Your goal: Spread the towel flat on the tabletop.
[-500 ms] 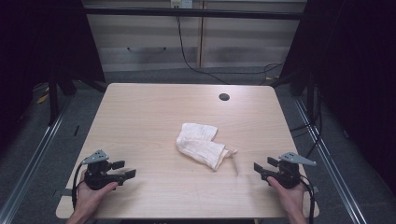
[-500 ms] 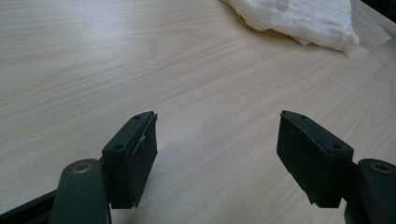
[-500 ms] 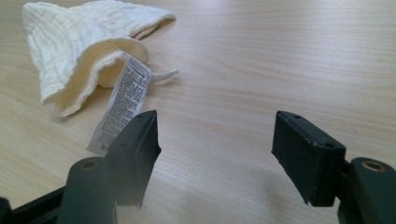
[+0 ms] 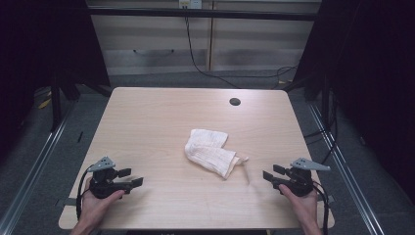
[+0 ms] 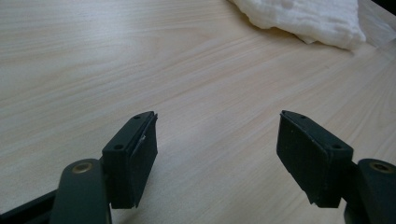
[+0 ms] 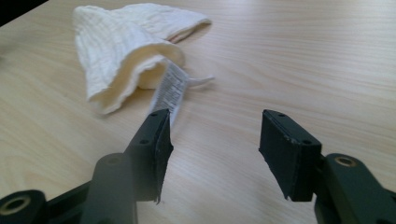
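Your wooden table [image 4: 147, 127] carries a crumpled white cloth [image 4: 211, 151] near its middle, folded over itself, with a printed label [image 6: 169, 91] poking out of it. Your left gripper [image 4: 128, 178] rests at the near left corner, jaws wide apart and empty. Your right gripper [image 4: 272, 173] sits at the near right, likewise spread and holding nothing
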### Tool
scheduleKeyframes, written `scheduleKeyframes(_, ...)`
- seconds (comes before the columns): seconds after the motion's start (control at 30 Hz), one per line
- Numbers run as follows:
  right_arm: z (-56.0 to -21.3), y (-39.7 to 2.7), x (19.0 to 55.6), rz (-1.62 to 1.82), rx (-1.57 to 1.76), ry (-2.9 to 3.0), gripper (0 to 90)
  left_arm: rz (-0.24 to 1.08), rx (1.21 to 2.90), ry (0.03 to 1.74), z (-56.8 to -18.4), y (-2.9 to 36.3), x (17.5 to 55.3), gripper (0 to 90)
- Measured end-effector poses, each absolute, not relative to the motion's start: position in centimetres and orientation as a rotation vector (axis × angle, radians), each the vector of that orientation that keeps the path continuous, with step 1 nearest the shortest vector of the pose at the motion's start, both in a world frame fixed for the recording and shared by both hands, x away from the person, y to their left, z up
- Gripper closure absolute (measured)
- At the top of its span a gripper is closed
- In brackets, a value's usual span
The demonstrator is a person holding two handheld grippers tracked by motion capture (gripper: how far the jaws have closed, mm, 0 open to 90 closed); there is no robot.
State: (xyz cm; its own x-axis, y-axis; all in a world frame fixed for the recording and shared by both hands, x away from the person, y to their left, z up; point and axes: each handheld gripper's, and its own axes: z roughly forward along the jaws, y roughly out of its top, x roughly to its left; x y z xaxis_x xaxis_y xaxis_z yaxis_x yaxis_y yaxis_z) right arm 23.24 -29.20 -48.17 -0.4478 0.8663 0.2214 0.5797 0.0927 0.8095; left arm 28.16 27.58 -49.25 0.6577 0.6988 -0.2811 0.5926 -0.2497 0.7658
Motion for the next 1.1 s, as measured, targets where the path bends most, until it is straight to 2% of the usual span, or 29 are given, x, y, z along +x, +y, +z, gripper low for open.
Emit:
scheduleKeyframes(0.23,-46.7,-27.2,24.9,1.299,1.340,2.174,50.9,0.146,1.939,1.008,-49.3,27.7,28.3,28.7)
scheduleKeyframes(0.53,-45.7,-23.8,30.4,1.358,1.275,2.279,55.0,0.144,1.944,1.013,-49.3,27.7,28.4,28.5)
scheduleKeyframes(0.8,-46.5,-20.9,33.9,1.331,1.234,2.375,53.1,0.146,1.945,1.010,-49.3,27.7,28.4,28.3)
scheduleKeyframes(1.03,-48.5,-19.8,34.9,1.256,1.255,2.452,49.7,0.149,1.945,1.009,-49.2,27.8,28.3,28.3)
scheduleKeyframes(1.1,-49.0,-19.7,35.2,1.257,1.259,2.468,51.9,0.146,1.945,1.009,-49.3,27.8,28.3,28.3)
